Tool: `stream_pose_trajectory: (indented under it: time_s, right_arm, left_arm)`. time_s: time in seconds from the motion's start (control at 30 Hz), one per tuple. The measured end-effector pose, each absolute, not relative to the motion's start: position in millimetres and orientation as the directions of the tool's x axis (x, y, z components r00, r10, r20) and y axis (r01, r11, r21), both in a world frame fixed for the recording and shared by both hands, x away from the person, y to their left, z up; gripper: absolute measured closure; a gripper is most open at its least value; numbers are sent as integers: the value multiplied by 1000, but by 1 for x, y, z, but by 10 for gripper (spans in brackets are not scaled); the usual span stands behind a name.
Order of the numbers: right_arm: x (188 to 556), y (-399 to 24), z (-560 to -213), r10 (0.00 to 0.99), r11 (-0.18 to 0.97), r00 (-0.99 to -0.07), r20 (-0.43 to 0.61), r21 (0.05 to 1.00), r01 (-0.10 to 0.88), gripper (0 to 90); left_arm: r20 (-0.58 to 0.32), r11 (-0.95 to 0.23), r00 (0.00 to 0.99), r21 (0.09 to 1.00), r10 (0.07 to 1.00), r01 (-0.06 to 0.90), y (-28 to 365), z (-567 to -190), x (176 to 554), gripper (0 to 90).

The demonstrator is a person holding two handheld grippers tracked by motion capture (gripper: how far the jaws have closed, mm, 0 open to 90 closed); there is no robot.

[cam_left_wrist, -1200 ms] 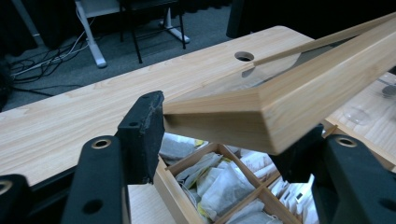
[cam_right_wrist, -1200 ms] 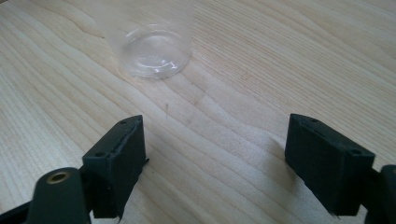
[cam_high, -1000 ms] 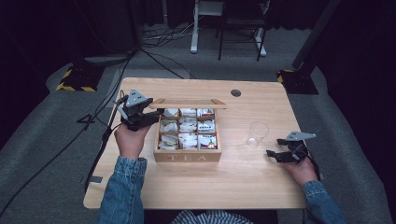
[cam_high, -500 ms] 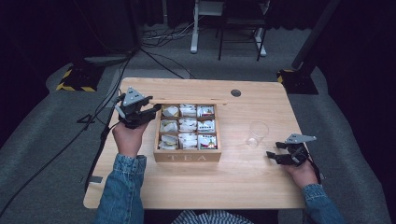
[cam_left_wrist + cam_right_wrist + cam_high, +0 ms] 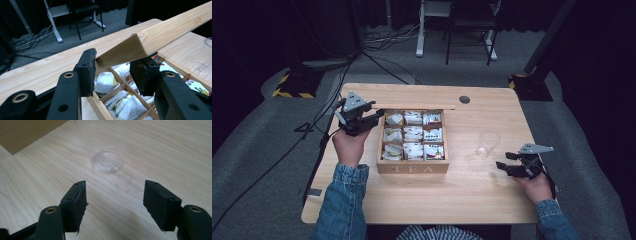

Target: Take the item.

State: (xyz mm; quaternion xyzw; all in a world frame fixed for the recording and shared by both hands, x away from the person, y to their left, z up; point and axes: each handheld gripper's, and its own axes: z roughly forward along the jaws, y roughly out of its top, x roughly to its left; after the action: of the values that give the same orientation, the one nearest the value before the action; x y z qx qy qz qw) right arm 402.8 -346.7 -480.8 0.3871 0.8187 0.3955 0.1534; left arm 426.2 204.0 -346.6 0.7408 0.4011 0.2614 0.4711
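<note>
Left gripper [image 5: 113,71] clamped on the end of the wooden lid [image 5: 160,37], raised above the open tea box [image 5: 413,167] near the middle of the table [image 5: 472,200], tea bags [image 5: 105,82] lying in the compartments below. Right gripper [image 5: 115,205] with jaws apart, just now closing a little, nothing between them, near the clear glass [image 5: 107,161], not touching it.

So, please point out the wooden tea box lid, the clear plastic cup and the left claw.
wooden tea box lid [image 5: 160,32], left gripper view, its pale long edge
clear plastic cup [image 5: 488,144], high view, its side wall
left claw [image 5: 113,68], left gripper view, between its fingertips
</note>
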Motion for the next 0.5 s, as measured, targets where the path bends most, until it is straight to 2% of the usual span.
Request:
stream_pose_trajectory:
  time_s: [0.5]
  right_arm:
    - [381, -303, -446, 684, 422, -726, 65, 777, 467, 402]
  left_arm:
    - [14, -243, 552, 906, 834, 346, 205, -346, 427, 560]
